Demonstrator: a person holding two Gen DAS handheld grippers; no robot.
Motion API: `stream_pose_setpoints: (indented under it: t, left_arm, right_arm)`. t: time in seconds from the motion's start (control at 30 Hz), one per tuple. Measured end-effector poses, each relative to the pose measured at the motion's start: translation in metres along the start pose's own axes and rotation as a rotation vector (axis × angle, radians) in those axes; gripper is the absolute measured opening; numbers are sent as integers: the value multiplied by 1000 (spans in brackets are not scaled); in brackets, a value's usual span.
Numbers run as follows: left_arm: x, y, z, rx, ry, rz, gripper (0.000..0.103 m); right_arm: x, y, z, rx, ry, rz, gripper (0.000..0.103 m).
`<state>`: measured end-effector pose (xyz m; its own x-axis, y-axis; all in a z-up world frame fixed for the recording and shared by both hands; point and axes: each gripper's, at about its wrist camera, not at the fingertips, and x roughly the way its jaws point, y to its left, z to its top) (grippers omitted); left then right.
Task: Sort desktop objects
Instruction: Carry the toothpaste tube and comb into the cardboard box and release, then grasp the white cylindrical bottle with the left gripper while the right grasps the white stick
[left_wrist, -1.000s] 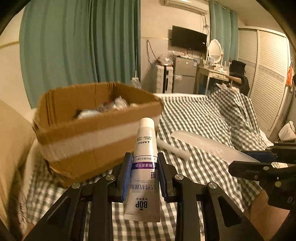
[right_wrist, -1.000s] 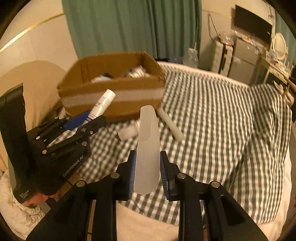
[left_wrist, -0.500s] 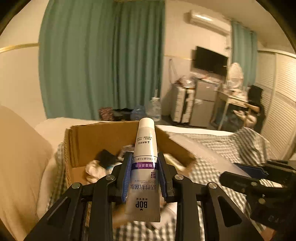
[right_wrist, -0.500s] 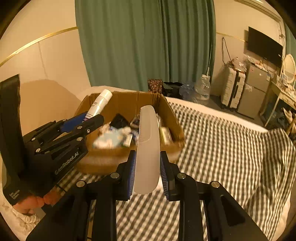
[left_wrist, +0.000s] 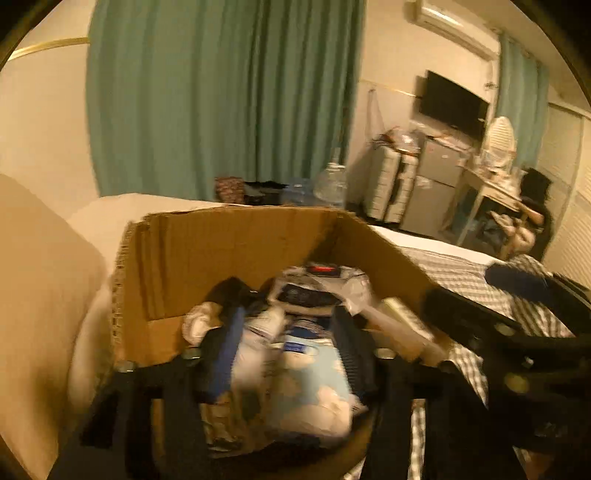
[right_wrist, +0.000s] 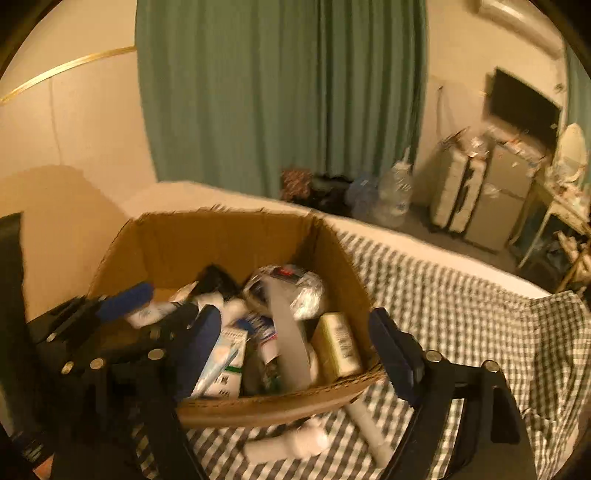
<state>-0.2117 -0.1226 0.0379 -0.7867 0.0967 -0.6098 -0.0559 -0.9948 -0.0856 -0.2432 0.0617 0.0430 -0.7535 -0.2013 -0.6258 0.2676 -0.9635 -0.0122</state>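
The open cardboard box (left_wrist: 240, 240) (right_wrist: 221, 240), crowded with small packets and tubes, lies right below both grippers. My left gripper (left_wrist: 288, 328) (right_wrist: 147, 310) hangs over the box's left part, its jaws opening. The white toothpaste tube (right_wrist: 147, 314) is a blur just under them, clear of the pads. My right gripper (right_wrist: 295, 317) (left_wrist: 487, 295) is over the box's near edge with its jaws opening wide. The long translucent comb (right_wrist: 288, 343) lies slanted on the box's contents between the fingers, touching neither pad.
The box stands on a grey checked cloth (right_wrist: 443, 314) over a bed. A white tube (right_wrist: 288, 445) and a white stick (right_wrist: 369, 428) lie on the cloth in front of the box. A beige cushion (left_wrist: 40, 280) rises left of it.
Both grippers moved forward over the box and opened. The toothpaste tube left the left gripper's pads and the comb left the right's; both now lie in the box.
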Motion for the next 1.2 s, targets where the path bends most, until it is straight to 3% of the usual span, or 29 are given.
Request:
stream_pose_setpoints:
  t: [0.03,0.07,0.1,0.13,0.23,0.4,0.47,0.57,0.7,0.87,0.97,1.03,1.2]
  left_arm:
    - [-5,-4,-3,20,-15,13,73]
    - [-11,-8,-6,37,-37,52,98]
    - [-18,-9,-10,45,-64,82,103]
    - [-30,-12,-20,57,-113,93,103]
    - [-48,-19,-39,88,-145,34,103]
    - [-76,-32,-68,50,-156,-126,103]
    - [-84,-44,-81,82,-195,-111,103]
    - [-83,-62,-99,108,-124,-168,103]
    - [-76,-84,-127,134,-90,-243,103]
    - [-19,-106,-149,285,-8,-141,103]
    - [11,-117,-158,392,24,-60,103]
    - [32,-124,-161,443,39,-27,103]
    - [71,-116,-163,383,120,-53,103]
  right_arm:
    - [-3,-2,-2,-5,-5,-10,82]
    - [-8,-5,-6,-4,-10,-16,82]
    - [-14,-9,-10,2,-16,-26,82]
    - [-20,-15,-15,11,-18,-42,82]
    - [-45,-34,-37,6,-15,-77,82]
    - [-83,-78,-79,32,-8,-146,82]
    - [-91,-93,-96,70,5,-148,82]
    - [-92,-116,-123,125,43,-149,82]
    - [-79,-134,-149,162,71,-123,82]
    - [-41,-136,-162,138,103,-43,79]
    - [0,-129,-164,90,176,7,78]
    - [33,-123,-165,51,253,13,65]
    - [77,-119,-167,61,342,54,64]
